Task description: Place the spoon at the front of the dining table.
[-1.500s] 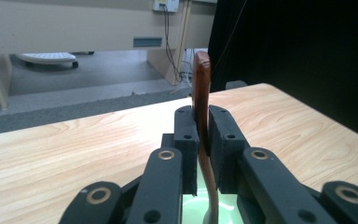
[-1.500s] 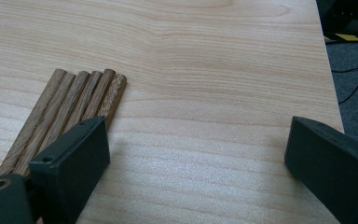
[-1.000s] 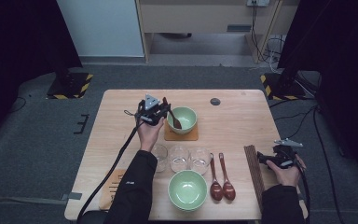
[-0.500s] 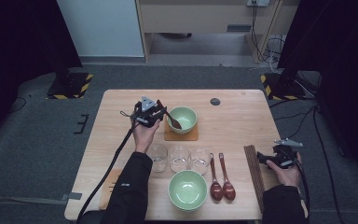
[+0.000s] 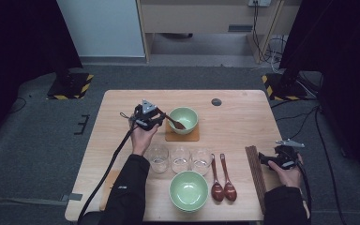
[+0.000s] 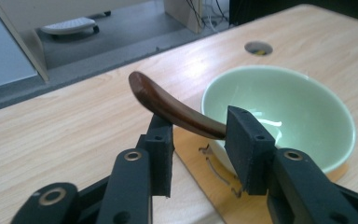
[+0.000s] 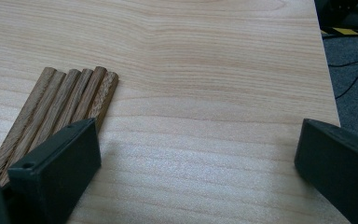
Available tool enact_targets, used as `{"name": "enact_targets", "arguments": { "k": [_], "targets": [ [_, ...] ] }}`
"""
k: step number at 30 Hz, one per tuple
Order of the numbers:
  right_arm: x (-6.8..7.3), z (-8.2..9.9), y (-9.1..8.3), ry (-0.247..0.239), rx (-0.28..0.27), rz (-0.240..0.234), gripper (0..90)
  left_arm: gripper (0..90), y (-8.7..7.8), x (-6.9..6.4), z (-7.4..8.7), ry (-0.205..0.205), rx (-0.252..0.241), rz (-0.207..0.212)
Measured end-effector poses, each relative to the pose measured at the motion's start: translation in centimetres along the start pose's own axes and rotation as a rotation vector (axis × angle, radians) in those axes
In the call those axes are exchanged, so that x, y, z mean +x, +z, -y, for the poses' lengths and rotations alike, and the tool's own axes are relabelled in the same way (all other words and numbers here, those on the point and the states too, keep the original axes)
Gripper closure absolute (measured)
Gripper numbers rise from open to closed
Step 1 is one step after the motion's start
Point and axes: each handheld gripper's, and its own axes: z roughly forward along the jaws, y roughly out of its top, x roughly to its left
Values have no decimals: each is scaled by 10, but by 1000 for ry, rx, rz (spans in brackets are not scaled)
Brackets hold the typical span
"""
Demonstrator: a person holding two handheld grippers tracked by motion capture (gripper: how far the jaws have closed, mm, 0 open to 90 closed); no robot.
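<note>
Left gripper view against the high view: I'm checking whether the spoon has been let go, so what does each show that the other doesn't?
The left gripper view alone shows the gaps: the brown spoon handle runs between the left tongs, whose pads stand apart from it, having just been opening. The high view alone shows the three glasses, a second green bowl, two more spoons, the wooden sticks and the right tongs. Both show the far green bowl on its mat, with the spoon leaning in it.
</note>
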Motion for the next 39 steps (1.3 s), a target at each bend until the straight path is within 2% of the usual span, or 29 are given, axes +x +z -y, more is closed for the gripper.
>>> {"name": "enact_targets", "arguments": {
  "k": [23,28,39],
  "targets": [
    [0,0,0,0,0,0,6,469,4,5,17,-2,63,45],
    [0,0,0,1,0,0,6,423,5,4,21,16,104,61],
    [0,0,0,8,0,3,6,373,-6,9,32,-15,113,55]
  ]
}}
